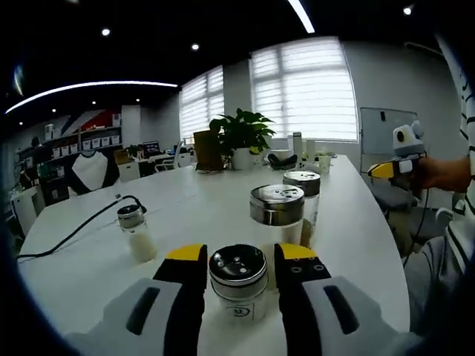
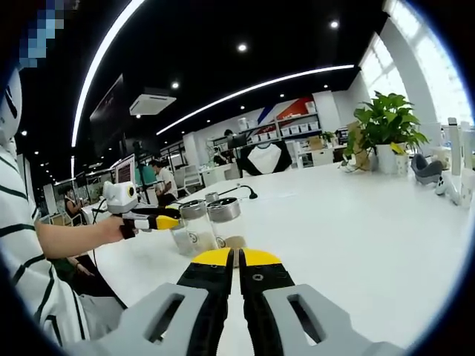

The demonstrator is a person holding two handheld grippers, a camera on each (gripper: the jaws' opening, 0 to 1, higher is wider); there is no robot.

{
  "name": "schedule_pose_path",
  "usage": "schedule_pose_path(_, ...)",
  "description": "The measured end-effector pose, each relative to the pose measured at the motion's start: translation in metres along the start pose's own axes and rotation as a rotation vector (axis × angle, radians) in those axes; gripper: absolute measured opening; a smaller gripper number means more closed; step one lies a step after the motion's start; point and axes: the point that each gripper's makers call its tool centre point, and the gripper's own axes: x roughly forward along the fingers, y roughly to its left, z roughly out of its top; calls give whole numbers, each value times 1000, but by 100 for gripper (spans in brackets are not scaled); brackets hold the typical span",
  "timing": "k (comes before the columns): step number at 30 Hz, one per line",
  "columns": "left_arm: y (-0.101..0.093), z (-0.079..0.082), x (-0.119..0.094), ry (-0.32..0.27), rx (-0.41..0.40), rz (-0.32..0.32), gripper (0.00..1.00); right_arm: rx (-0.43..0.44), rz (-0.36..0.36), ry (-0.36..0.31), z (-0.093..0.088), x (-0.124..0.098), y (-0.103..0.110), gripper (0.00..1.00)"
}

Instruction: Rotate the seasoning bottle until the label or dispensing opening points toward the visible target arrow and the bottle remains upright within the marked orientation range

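Standing upright, seasoning bottle (image 1: 238,285) sits between left hand-held gripper (image 1: 241,261) jaws, seemingly touching.

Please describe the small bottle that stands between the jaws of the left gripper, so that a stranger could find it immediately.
On the white table, look at the near edge, where the left gripper has its yellow-tipped jaws on either side of a seasoning bottle. It is a short clear bottle with a dark shiny lid with holes and a pale label. Unlike the taller shaker behind it, it stands between the jaws.

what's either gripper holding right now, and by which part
The left gripper straddles the small clear black-lidded seasoning bottle at its upper body; contact can't be told. The right gripper is shut, holding nothing.
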Motion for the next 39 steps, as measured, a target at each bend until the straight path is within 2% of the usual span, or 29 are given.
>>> schedule_pose_path(6,0,-4,1,15,19,10,34,-2,1,6,-1,3,0,0)
schedule_pose_path(12,1,-4,1,-7,-4,32,33,-3,-22,1,1,2,-4,0)
schedule_pose_path(13,4,-4,1,-9,-27,61,33,-1,-29,0,1,1,-6,0)
schedule_pose_path(19,7,-5,1,-27,-41,158,33,4,-42,-1,0,-1,-8,0)
schedule_pose_path(20,10,-5,0,-40,-64,201,33,4,-42,-1,0,-1,-8,0)
schedule_pose_path(23,13,-6,-2,-35,-80,283,33,4,-42,-3,0,-1,-7,0)
schedule_pose_path(27,12,-7,-3,-19,-103,349,33,0,-43,-7,2,-1,-7,0)
schedule_pose_path(30,11,-7,-3,-26,-99,351,33,6,-51,-10,3,-2,-8,0)
schedule_pose_path(33,13,-10,-3,-28,-180,344,34,4,-49,-8,3,-3,-8,0)
schedule_pose_path(35,16,-10,-4,-33,-170,342,36,-4,-52,-3,2,-4,-9,0)
schedule_pose_path(37,18,-8,-6,-32,-119,327,40,-27,-66,5,2,-5,-12,0)
schedule_pose_path(39,21,-3,-11,-58,-131,317,44,-19,-62,1,3,-5,-11,0)
